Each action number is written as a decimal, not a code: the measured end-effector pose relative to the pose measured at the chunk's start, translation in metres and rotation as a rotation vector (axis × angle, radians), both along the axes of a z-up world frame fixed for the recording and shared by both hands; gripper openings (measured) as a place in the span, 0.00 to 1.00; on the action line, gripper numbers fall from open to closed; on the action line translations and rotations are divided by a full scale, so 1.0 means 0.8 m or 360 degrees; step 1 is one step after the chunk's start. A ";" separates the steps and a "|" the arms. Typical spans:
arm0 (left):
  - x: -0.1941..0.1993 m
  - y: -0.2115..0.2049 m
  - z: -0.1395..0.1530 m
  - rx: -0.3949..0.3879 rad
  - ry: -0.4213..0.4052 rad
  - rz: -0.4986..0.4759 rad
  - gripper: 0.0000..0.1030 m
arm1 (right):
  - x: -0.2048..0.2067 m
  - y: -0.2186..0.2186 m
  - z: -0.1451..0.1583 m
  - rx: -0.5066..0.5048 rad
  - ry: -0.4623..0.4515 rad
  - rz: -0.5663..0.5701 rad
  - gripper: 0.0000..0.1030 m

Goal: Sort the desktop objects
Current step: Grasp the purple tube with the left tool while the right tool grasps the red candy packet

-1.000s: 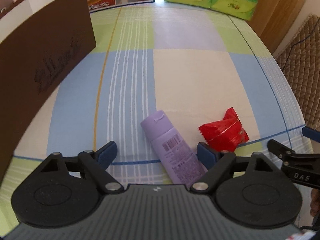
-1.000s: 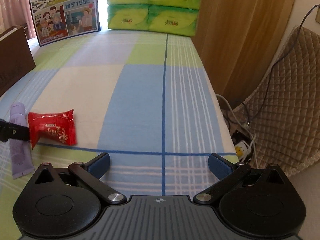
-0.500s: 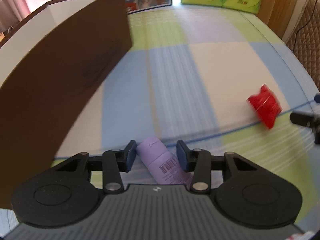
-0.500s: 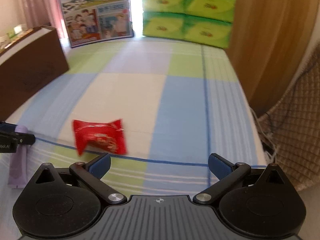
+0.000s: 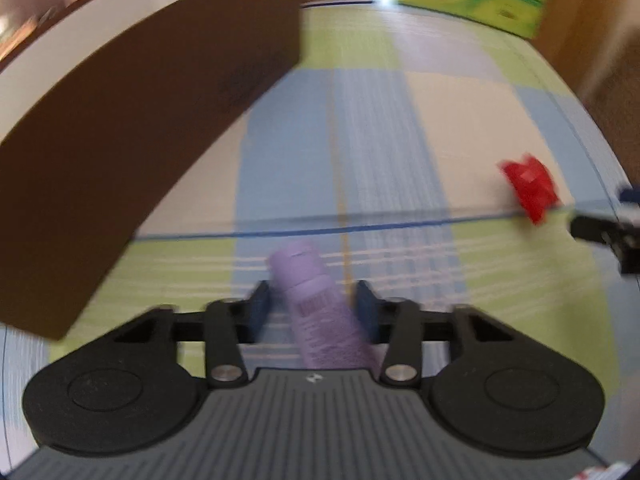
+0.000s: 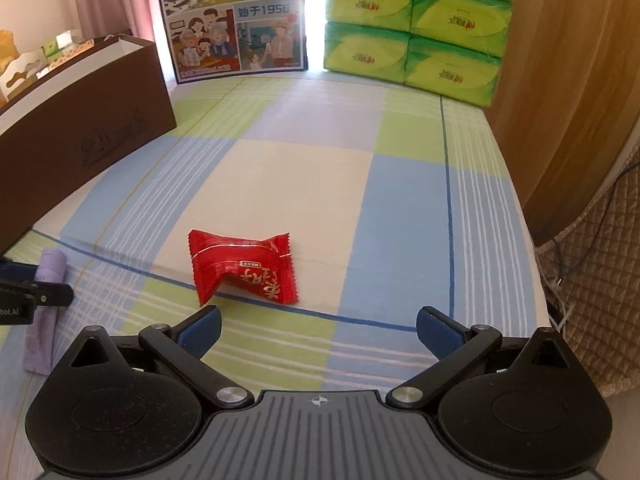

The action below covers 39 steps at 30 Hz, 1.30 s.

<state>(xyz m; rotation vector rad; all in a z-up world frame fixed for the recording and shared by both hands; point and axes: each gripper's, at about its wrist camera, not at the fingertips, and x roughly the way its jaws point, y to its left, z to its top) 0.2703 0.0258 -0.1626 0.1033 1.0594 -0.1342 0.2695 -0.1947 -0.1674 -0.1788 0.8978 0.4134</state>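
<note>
Brown box (image 6: 80, 128) filled the left of both views, its wall crowding the upper left of the left wrist view, near the left gripper (image 5: 312, 304). Checked tablecloth (image 6: 304, 184) under everything. At the far edge, top of frame: a milk poster (image 6: 234, 20) and 6 visible green tissue packs (image 6: 416, 28).

Left gripper: jaws closing around the purple tube (image 5: 316, 304), which sat between the pads; contact too blurred to confirm. Tube lay low centre in that view.

Right gripper (image 6: 318, 330): jaws wide apart, nothing between them. Red candy packet (image 6: 244, 268) lay just beyond the left pad, untouched.

Only the right wrist view showed the box's contents, the packet's print and a quilted cover (image 6: 592, 272) at right. The left wrist view was motion-blurred.
</note>
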 end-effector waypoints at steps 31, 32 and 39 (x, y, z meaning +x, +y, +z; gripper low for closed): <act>-0.035 0.074 0.007 0.0055 0.0051 0.0178 0.26 | 0.001 0.064 -0.015 0.0020 0.0072 0.0345 0.39; -0.038 0.072 0.007 0.0052 0.0053 0.0169 0.26 | -0.006 0.064 -0.016 0.0017 0.0092 0.0356 0.39; -0.070 0.057 0.009 0.0016 0.0091 0.0093 0.26 | -0.074 0.065 -0.014 0.0002 0.0146 0.0480 0.39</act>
